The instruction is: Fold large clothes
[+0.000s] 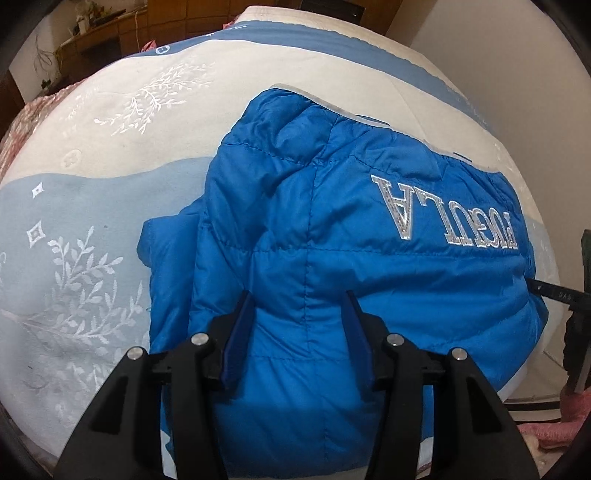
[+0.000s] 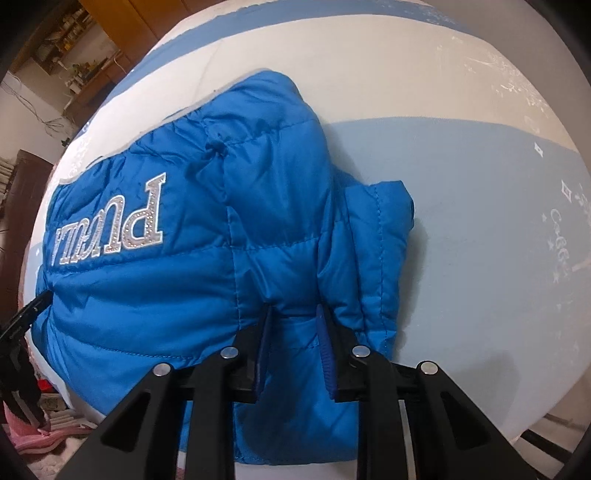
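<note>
While the blue padded jacket (image 1: 332,229) lies folded on the bed, both grippers point down at its near part.

Jacket: it is bunched into a thick bundle, with silver sewn letters (image 1: 447,218) on the top side, seen upside down from both cameras.
Place of jacket: on the bedsheet (image 1: 92,166), which has cream and pale blue bands with a white leaf pattern; the near hem hangs just over the near edge of the bed.
Left gripper (image 1: 299,317): its fingers (image 1: 240,332) are spread about half way, with the quilted cloth lying between them; I cannot tell if the pads touch it.
Right gripper (image 2: 295,325): its fingers (image 2: 327,350) stand close together and pinch a raised fold of the jacket near the hem.
Containers: I see no box or basket in either view; only wooden shelves (image 2: 70,33) far behind, with small things too blurred to name.
Edges: a grey trim (image 1: 351,114) runs along the far edge of the jacket; a folded sleeve end (image 2: 384,206) sticks out on the side of the right gripper.
Open room: bare sheet is wide on both sides of the jacket and beyond it.
Beside bed: pink cloth (image 2: 33,435) lies low at the near corner.
</note>
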Tool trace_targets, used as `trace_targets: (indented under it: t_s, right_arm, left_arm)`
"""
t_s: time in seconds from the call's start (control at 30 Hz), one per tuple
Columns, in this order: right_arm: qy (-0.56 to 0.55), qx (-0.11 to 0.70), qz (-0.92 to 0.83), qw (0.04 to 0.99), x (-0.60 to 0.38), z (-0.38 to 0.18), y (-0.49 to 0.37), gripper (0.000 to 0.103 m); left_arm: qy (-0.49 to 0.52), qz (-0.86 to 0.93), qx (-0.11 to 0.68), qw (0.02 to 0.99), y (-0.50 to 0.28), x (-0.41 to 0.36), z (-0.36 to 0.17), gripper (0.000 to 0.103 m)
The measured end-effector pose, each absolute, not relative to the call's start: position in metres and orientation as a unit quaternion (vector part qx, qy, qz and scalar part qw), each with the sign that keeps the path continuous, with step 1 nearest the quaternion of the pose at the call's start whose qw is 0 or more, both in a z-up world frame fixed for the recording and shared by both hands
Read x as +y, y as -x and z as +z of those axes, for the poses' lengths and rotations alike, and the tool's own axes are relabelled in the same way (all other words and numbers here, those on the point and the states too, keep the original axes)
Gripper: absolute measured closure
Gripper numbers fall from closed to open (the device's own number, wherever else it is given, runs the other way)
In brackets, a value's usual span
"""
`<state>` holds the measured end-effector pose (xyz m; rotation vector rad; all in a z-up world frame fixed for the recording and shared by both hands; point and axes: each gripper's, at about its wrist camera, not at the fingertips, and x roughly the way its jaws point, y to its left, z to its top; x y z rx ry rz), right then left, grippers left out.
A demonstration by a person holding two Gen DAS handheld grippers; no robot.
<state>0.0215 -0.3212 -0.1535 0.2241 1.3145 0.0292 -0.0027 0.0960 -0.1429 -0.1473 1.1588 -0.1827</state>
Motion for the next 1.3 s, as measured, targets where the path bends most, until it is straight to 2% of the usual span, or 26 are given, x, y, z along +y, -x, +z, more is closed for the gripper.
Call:
trace_targets:
  t_s: [0.3, 0.53, 0.67, 0.9, 1.07, 1.3]
  right_arm:
    - [-0.093, 0.590, 0.038, 0.801, -0.329, -0.100, -0.008, 0.078]
    - [-0.073, 0.616, 0.046, 0.783, -0.335, -0.114, -0.002, 0.079]
    - [-0.078, 0.632, 0.057, 0.769, -0.338, -0.132, -0.006, 0.084]
    - [-0.083, 0.640, 0.078, 0.760, -0.338, -0.154, -0.011, 0.084]
    - [-0.085, 0.643, 0.089, 0.756, -0.342, -0.154, -0.011, 0.084]
    - [-0.081, 0.643, 0.097, 0.755, -0.342, -0.152, -0.013, 0.084]
  left_arm:
    - [0.073, -0.069, 0.539, 0.836, 0.019, 0.093, -0.105, 0.055]
    - [0.056, -0.047, 0.551, 0.831, 0.032, 0.066, -0.113, 0.054]
    - [0.048, -0.035, 0.556, 0.829, 0.030, 0.064, -0.130, 0.053]
    - [0.088, -0.026, 0.550, 0.830, 0.031, 0.073, -0.141, 0.052]
    - [0.109, -0.005, 0.545, 0.831, 0.039, 0.081, -0.128, 0.053]
    - [0.161, 0.083, 0.513, 0.839, 0.087, 0.126, -0.092, 0.038]
